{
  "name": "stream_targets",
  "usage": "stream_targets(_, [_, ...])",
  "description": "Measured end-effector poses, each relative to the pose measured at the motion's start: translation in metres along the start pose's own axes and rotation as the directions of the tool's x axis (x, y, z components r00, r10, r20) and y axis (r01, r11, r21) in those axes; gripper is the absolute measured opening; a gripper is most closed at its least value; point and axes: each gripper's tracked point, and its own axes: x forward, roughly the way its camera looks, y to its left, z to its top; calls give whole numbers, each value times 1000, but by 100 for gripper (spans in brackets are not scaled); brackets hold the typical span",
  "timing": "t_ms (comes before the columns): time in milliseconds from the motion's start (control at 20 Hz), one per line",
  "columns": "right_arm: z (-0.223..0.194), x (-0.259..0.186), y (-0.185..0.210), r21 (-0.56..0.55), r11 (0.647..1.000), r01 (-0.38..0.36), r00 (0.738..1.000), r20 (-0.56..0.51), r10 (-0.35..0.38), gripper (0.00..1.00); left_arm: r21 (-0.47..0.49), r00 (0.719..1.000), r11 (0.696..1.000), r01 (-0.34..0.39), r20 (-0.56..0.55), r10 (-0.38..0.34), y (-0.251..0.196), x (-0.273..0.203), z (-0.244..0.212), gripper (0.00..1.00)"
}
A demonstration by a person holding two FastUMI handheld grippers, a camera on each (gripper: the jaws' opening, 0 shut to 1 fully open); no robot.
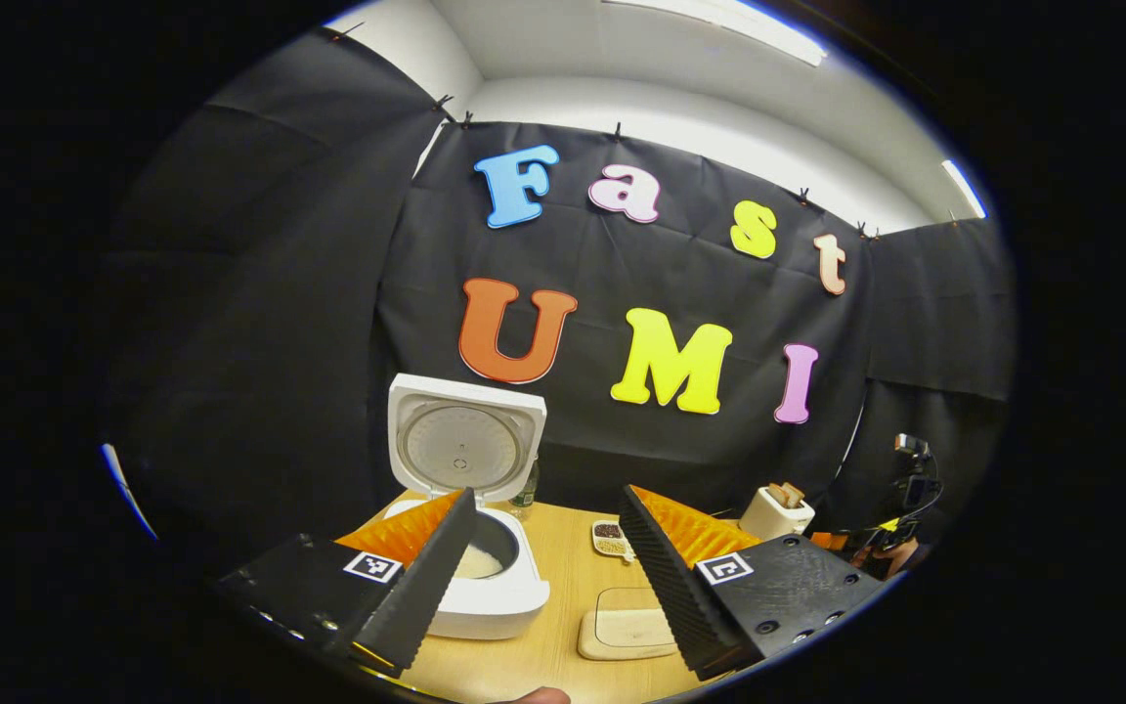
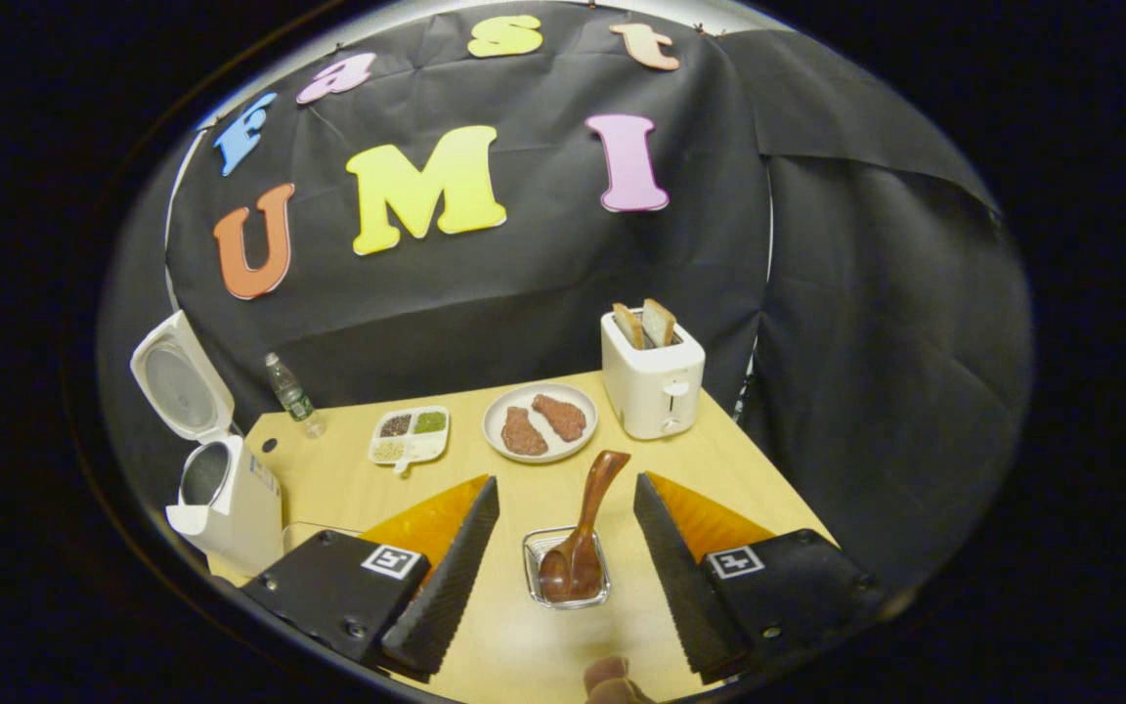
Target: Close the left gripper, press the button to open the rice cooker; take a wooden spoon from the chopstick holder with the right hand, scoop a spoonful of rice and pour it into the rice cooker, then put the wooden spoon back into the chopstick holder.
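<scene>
The white rice cooker [image 1: 485,596] stands open with its lid [image 1: 465,440] tilted up, and pale rice shows in the pot [image 1: 481,562]. My left gripper [image 1: 545,494] is open above the table, its left finger in front of the pot. In the right gripper view the cooker [image 2: 226,499] is at the far left. A brown wooden spoon [image 2: 578,548] rests in a small clear holder [image 2: 536,548], broad end down, handle leaning away. My right gripper [image 2: 565,481] is open, with a finger on either side of the spoon and neither touching it.
On the wooden table [image 2: 719,460] stand a white toaster [image 2: 653,391] with bread, a plate [image 2: 495,416] with two brown pieces, a divided dish of grains [image 2: 410,433] and a small bottle [image 2: 291,393]. A cutting board [image 1: 627,626] lies right of the cooker.
</scene>
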Motion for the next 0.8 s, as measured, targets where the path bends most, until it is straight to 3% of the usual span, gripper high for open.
stream_targets(450, [47,-60,7,16,1000,-12,991,137,10,99,39,998,999,30,49,-32,5,58,38,94])
stream_targets(800, [64,-96,40,-7,996,-85,981,174,85,99,73,995,997,4,97,-11,20,126,64,94])
